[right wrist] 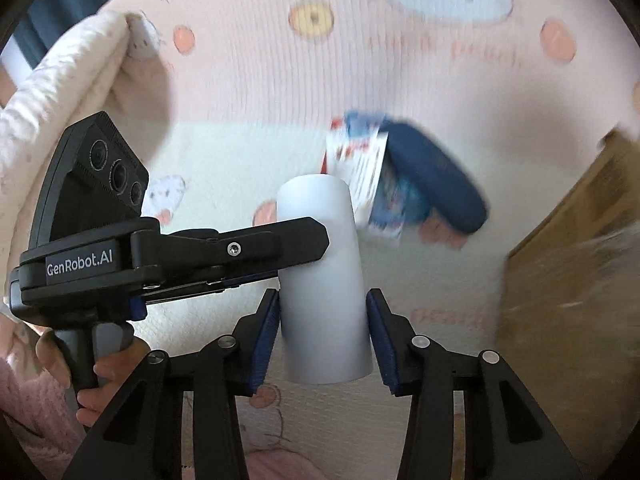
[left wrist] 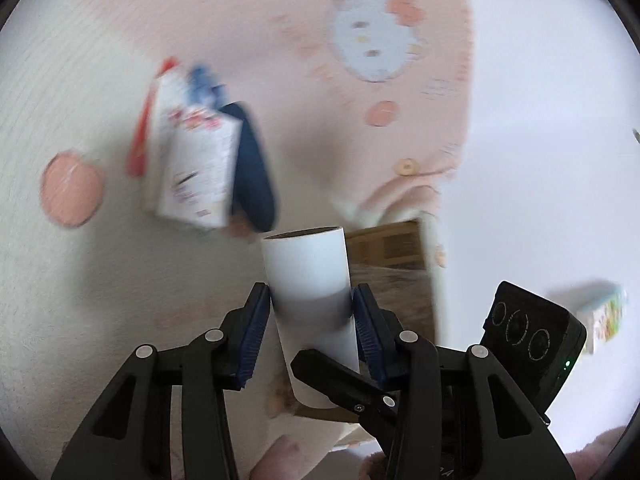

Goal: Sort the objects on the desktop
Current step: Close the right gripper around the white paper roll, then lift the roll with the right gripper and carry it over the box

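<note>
A white paper roll (left wrist: pixel 308 264) with a cardboard core is held off the blanket, and both grippers hold it. In the left wrist view my left gripper (left wrist: pixel 312 296) has its blue pads pressed on both sides of the roll. A finger of the right gripper (left wrist: pixel 340 380) crosses in front of the roll's lower end. In the right wrist view the roll (right wrist: pixel 324 280) stands between the pads of my right gripper (right wrist: pixel 323 300), which touch it on both sides. The left gripper (right wrist: pixel 304 256) clamps it from the left, held by a hand (right wrist: pixel 104 376).
On the pink cat-print blanket (left wrist: pixel 372 36) lie a printed white box (left wrist: pixel 196 168) and a dark blue case (left wrist: pixel 254 176), blurred. A brown cardboard box (left wrist: pixel 388 248) stands to the right, large in the right wrist view (right wrist: pixel 568 280). A small printed carton (left wrist: pixel 604 316) lies far right.
</note>
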Demonstrator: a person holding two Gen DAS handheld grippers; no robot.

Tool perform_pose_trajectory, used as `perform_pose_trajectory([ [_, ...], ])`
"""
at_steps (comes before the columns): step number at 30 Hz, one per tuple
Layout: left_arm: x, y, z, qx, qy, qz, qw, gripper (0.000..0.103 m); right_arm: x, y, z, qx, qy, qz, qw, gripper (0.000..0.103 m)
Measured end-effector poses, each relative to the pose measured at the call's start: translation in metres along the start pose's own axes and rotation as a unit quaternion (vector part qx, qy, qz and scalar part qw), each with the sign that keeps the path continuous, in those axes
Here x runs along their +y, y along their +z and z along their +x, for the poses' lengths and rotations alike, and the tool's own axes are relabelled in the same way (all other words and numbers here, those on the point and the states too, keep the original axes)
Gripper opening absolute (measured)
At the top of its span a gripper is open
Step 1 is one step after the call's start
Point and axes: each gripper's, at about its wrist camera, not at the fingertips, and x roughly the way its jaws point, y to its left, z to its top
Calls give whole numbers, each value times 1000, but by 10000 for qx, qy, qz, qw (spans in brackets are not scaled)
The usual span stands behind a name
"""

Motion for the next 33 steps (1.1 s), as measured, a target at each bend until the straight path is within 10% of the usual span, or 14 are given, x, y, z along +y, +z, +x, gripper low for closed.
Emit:
perform_pose_trajectory([
  [12,-107,-15,10,-34,-163,945,9954,47,-11,-5,-85,-970,-388,0,9945,40],
  [33,-283,-36,202,1651,-138,1829,9691,47,-193,-41,-212,-1565,-1226,1349,9707,40],
])
